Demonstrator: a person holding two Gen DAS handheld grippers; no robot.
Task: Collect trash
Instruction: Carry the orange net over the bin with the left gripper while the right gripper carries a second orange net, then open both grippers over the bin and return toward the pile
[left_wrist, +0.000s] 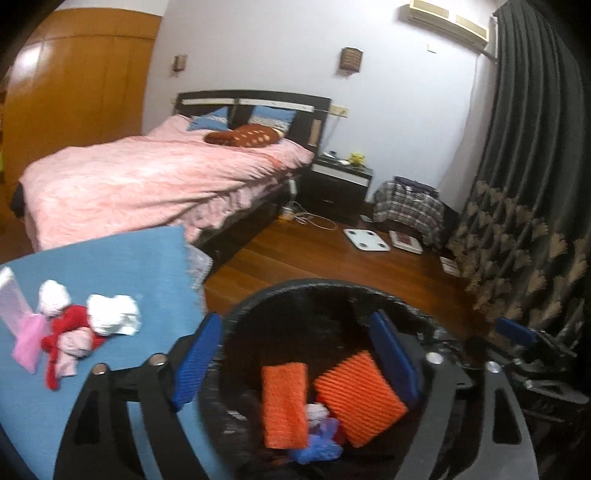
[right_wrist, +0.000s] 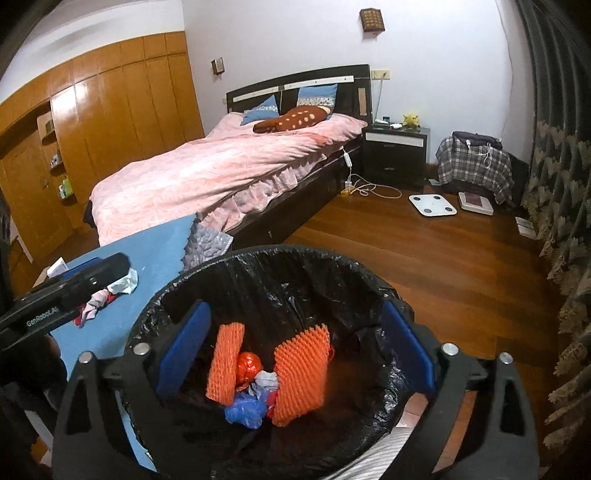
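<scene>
A: How do the jaws stand?

B: Both pairs are spread wide with nothing between the pads. The left gripper (left_wrist: 295, 362) hangs over the rim of the bin (left_wrist: 258, 295), one blue pad outside it and the other above the black liner. The right gripper (right_wrist: 295, 354) hangs over the same bin (right_wrist: 236, 258), both pads above the opening.

A: And the trash?

B: Some lies inside the bin: two orange foam nets (right_wrist: 301, 373), a red wrapper (right_wrist: 248, 363), a blue plastic bag (right_wrist: 243, 408) and a white scrap. More lies on the worktop (left_wrist: 122, 266), left of the bin: a heap of crumpled tissues (left_wrist: 112, 314), red scraps (left_wrist: 68, 326) and pink plastic (left_wrist: 27, 339).

A: What is the worktop like?

B: It has a blue cover, and it stands just beside the bin.

A: And the room?

B: A bedroom. A bed (right_wrist: 207, 173) with a pink cover and blue pillows stands behind the worktop, with a dark nightstand (right_wrist: 395, 151) beside it. A wooden wardrobe (right_wrist: 103, 110) fills the left wall and a dark patterned curtain (left_wrist: 532, 177) hangs on the right. On the wood floor (right_wrist: 424, 266) lie a white scale (right_wrist: 432, 205) and a white cable, near something draped in plaid cloth (right_wrist: 472, 164).
</scene>
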